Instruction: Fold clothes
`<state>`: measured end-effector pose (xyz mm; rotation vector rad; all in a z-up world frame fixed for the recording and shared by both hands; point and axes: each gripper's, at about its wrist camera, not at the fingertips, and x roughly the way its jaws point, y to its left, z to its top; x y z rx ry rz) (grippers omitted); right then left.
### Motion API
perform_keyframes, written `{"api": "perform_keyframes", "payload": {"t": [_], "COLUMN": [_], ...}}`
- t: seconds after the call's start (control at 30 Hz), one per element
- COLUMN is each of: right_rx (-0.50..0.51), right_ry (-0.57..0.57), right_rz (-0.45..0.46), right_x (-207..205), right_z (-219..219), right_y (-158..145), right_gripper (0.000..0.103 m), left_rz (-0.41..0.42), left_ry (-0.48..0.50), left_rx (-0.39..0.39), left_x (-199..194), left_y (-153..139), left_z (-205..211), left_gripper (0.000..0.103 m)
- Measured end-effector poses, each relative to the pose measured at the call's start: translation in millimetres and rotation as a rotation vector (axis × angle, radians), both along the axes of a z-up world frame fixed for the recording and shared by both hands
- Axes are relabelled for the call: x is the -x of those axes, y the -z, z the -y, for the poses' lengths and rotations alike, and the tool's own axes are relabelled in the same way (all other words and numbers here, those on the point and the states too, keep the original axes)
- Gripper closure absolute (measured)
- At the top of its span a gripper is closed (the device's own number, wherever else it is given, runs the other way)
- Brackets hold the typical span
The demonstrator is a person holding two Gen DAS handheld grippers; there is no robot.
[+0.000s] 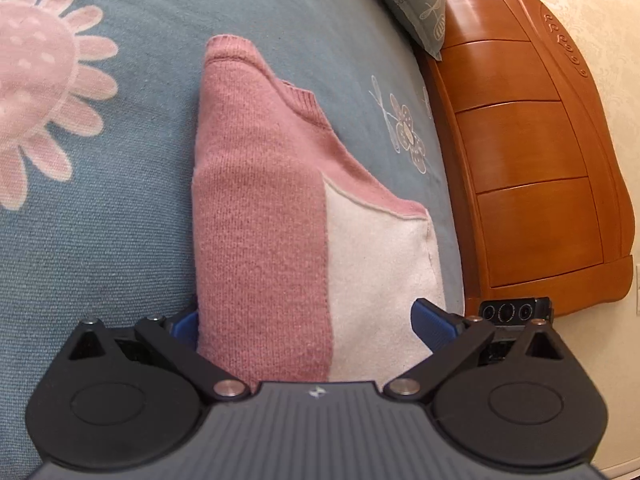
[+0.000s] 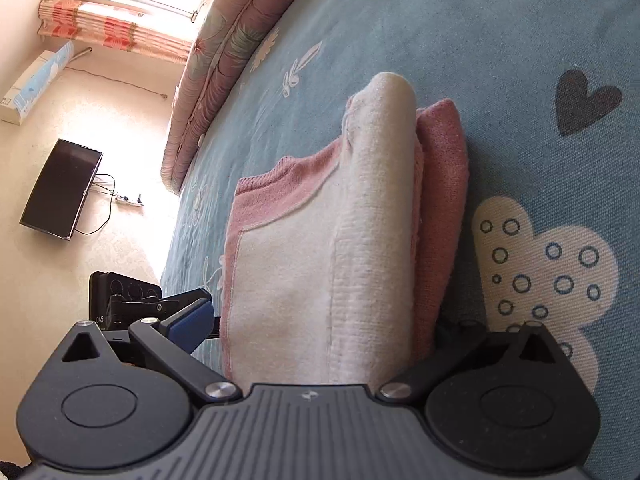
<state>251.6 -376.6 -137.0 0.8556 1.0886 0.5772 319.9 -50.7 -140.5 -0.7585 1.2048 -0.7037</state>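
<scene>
A pink and white knit sweater [image 1: 260, 208] lies folded in a narrow stack on the blue flowered bedspread [image 1: 100, 240]. My left gripper [image 1: 308, 324] is open wide, and the near end of the stack sits between its blue pads [image 1: 432, 326]; the left pad is partly hidden by the pink edge. From the other side, my right gripper [image 2: 324, 324] is also open wide around the sweater [image 2: 360, 240]. Its left pad [image 2: 192, 318] shows, while the right finger is tucked against the pink fold. Each gripper's body appears in the other's view, close beside the sweater.
A wooden headboard [image 1: 528, 160] and a grey-green pillow [image 1: 416, 4] border the bed in the left wrist view. A rolled quilt [image 2: 224, 60] lies along the bed's far edge; beyond it are the floor, a dark screen [image 2: 60, 188] and a window.
</scene>
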Motion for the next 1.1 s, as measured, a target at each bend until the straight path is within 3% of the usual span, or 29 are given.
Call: {"api": "perform_keyframes", "payload": {"t": [0.1, 0.33, 0.5, 0.73, 0.87, 1.1], "right_rx": [-0.037, -0.077, -0.098, -0.147, -0.176, -0.145], "right_ry": [0.005, 0.014, -0.007, 0.021, 0.025, 0.018], "right_rz": [0.038, 0.022, 0.054, 0.053, 0.074, 0.073], "right_x": [9, -9, 10, 1, 3, 4], "right_z": [5, 0, 8, 7, 12, 11], "right_y": [6, 9, 11, 2, -8, -7], "right_gripper": [0.0, 0.0, 0.0, 0.0, 0.0, 0.0], "left_rz": [0.006, -0.013, -0.007, -0.007, -0.006, 0.012], "left_ry": [0.017, 0.041, 0.039, 0.03, 0.014, 0.049], "left_rx": [0.001, -0.024, 0.013, 0.04, 0.109, -0.014], "left_x": [2, -7, 8, 0, 1, 8], "left_y": [0, -9, -5, -19, -30, -24], "left_z": [4, 26, 8, 20, 15, 16], "left_gripper": [0.002, 0.002, 0.004, 0.003, 0.004, 0.004]}}
